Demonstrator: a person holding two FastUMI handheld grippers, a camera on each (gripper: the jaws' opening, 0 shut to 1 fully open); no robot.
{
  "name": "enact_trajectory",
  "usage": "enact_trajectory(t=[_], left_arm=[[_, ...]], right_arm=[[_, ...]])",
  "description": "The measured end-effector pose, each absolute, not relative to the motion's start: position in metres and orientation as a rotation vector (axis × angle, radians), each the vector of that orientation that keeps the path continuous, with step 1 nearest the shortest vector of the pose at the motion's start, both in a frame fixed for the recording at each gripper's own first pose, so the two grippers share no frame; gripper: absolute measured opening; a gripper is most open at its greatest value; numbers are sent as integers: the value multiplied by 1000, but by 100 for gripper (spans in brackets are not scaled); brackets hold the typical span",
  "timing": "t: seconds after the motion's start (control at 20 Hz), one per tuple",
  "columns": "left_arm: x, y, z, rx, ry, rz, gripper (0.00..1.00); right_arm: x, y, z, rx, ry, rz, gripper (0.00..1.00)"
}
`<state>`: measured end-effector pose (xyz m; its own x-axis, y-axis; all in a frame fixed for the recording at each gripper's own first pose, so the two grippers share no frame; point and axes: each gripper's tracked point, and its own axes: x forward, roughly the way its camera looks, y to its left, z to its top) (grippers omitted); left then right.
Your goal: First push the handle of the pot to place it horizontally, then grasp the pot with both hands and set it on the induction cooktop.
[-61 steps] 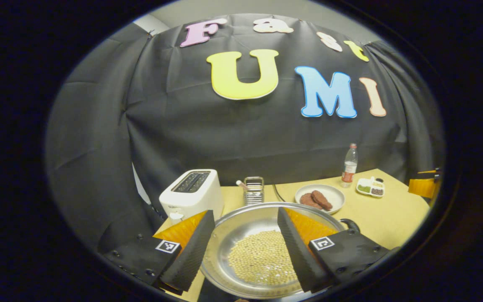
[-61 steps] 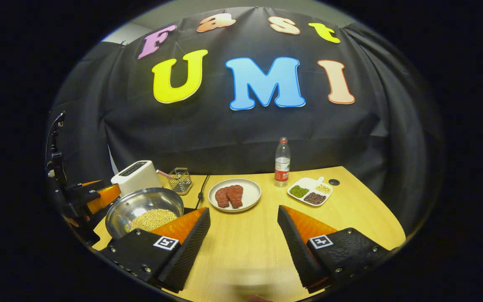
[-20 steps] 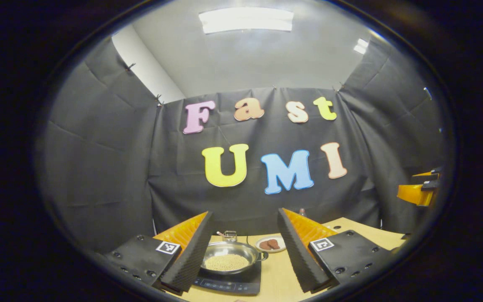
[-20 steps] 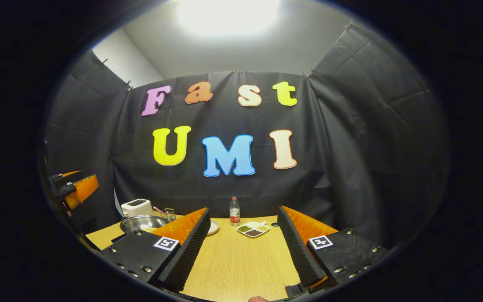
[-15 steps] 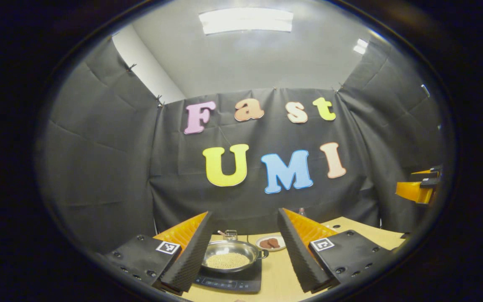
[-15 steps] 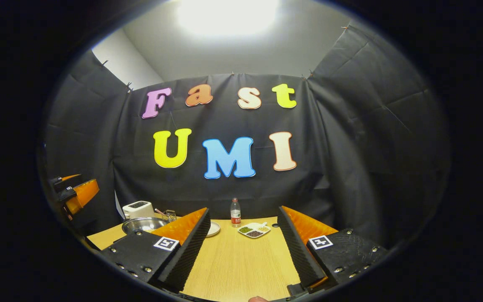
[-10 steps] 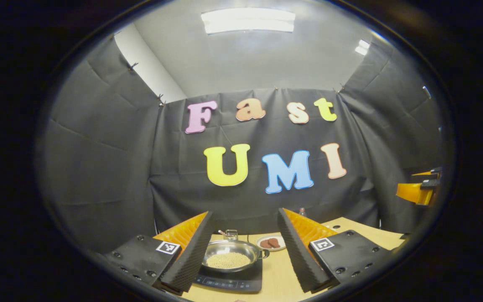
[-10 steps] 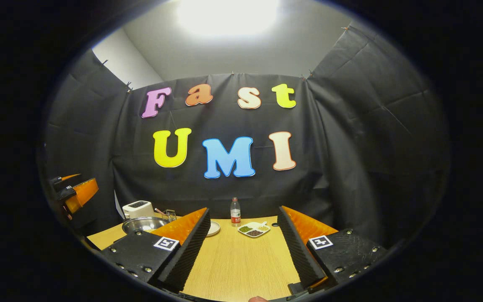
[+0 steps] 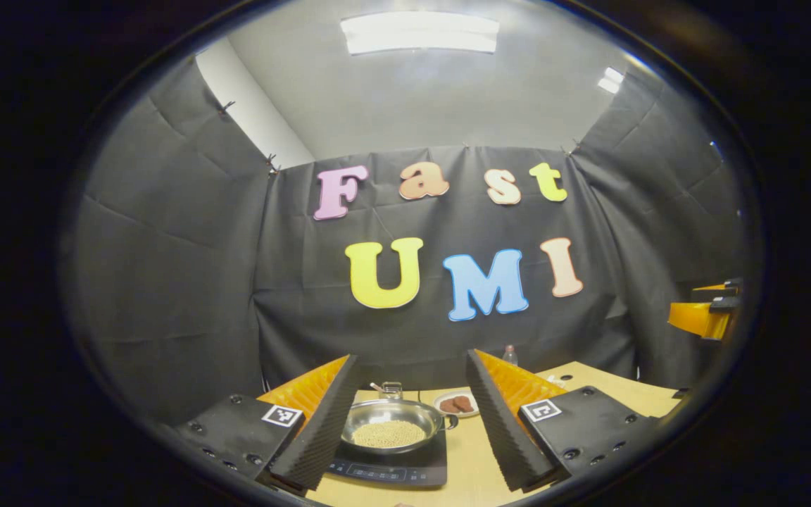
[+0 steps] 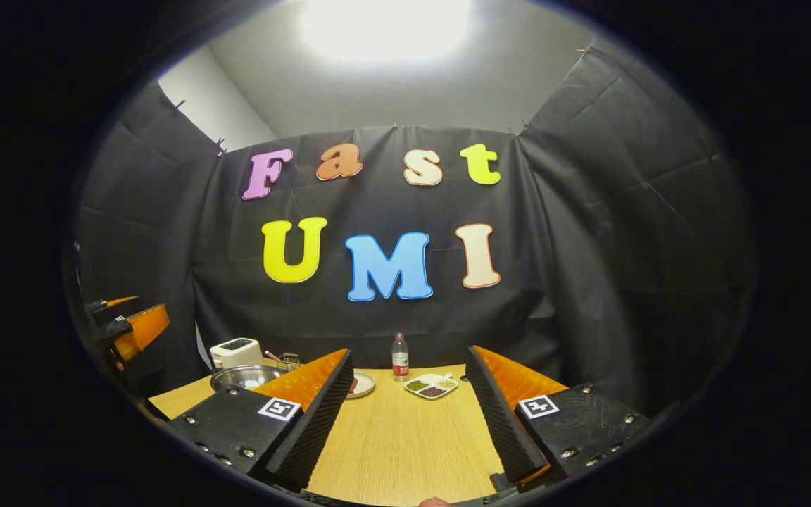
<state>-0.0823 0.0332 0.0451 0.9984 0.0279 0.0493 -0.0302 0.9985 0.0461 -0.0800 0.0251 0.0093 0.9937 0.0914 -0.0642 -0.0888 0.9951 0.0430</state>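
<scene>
Steel pot (image 9: 393, 424) sits on the induction cooktop (image 9: 391, 468), its bowl centred on the dark glass and loaded with pale beans. One short side handle (image 9: 450, 422) projects toward the plate of meat (image 9: 456, 404), roughly level; the opposite handle is hidden behind your left gripper's near finger. Judge the placement step complete: the pot rests flat on the cooktop and nothing grips it.

Your left gripper (image 9: 409, 415) is held well back from the pot and raised, fingers spread wide and pinching nothing. This stance frames the pot between the fingers, so you can confirm its seating without touching it.

Your right gripper (image 10: 409, 415) is likewise spread apart and empty, held over bare wooden table (image 10: 405, 443). In the right gripper view the pot (image 10: 245, 378) appears far to the left, in front of the toaster (image 10: 236, 352), partly masked by a finger. The water bottle (image 10: 400, 366) and the divided dish (image 10: 431, 386) stand well apart from the cooktop, so neither obstructs it.

Keep both grippers clear of the rim; a brush against the handle could, in judgement, slide the pot off centre.
</scene>
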Motion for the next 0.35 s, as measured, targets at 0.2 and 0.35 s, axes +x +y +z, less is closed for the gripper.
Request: enact_trajectory(t=[0.2,0.35], left_arm=[[-85,46,44,41,-46,35,97],[-86,53,44,40,-46,33,97]], right_arm=[[-83,35,8,29,71,96,97],[-85,39,9,30,72,91,97]])
